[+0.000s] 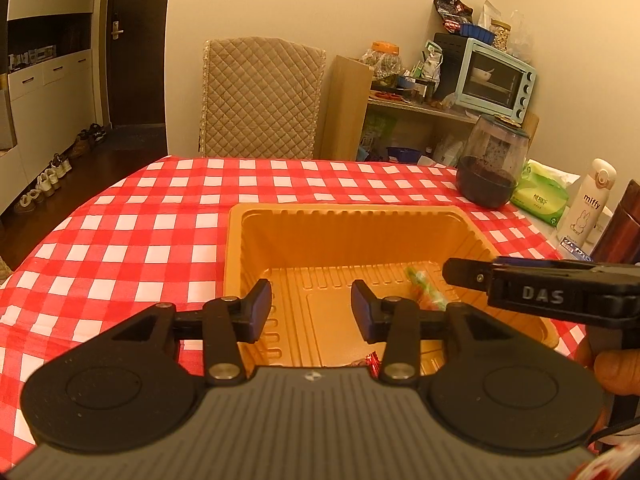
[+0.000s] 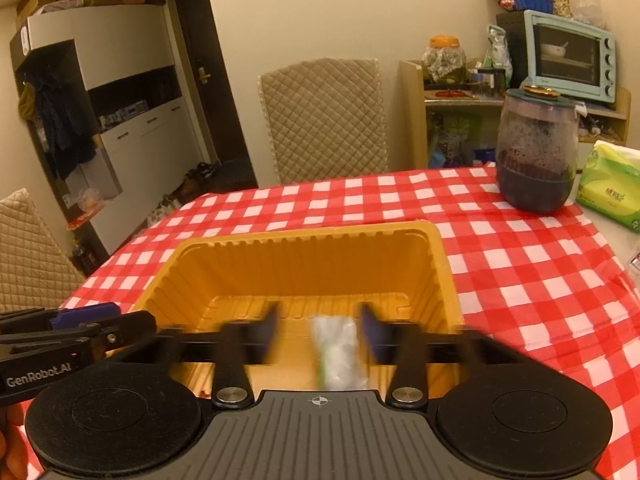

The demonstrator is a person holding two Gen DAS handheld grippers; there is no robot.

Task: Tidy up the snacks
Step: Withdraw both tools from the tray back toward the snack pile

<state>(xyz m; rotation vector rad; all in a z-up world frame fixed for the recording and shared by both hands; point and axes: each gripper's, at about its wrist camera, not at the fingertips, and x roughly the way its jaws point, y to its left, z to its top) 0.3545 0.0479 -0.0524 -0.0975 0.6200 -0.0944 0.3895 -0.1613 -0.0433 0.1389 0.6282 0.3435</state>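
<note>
Orange plastic tray (image 1: pixel 256 240) sits on the red-and-white checked tablecloth (image 1: pixel 120 240), near the table edge closest to both cameras. Both grippers hang over its near end.

Left gripper (image 1: pixel 311 310): jaws apart, nothing between them. Through the gap only the ribbed tray floor shows.

Right gripper (image 2: pixel 319 336): jaws apart and motion-blurred in its own view. A clear-wrapped snack with a green stripe (image 2: pixel 338 354) lies between the fingers, but neither pad appears to touch it. I judge it as loose on the tray floor, not gripped. Whether it is being released or approached cannot be told.

Contents of tray, as far as visible:
- 1 green-wrapped snack (image 1: pixel 426 290) on the tray floor toward the right side in the left wrist view, probably the same item as above.
- 1 red wrapper (image 1: pixel 372 360) at the near edge, mostly hidden behind the left gripper body; inside or outside the tray cannot be told.

Progress estimate: early or middle. At least 1 snack is in the tray, and most of the floor is bare. No other loose snacks show on the visible cloth, though the near table area is hidden by both gripper bodies, so what is left cannot be counted.

Bystanders: dark lidded jar (image 2: pixel 536 152), green tissue pack (image 2: pixel 610 184), well apart from the tray.
</note>
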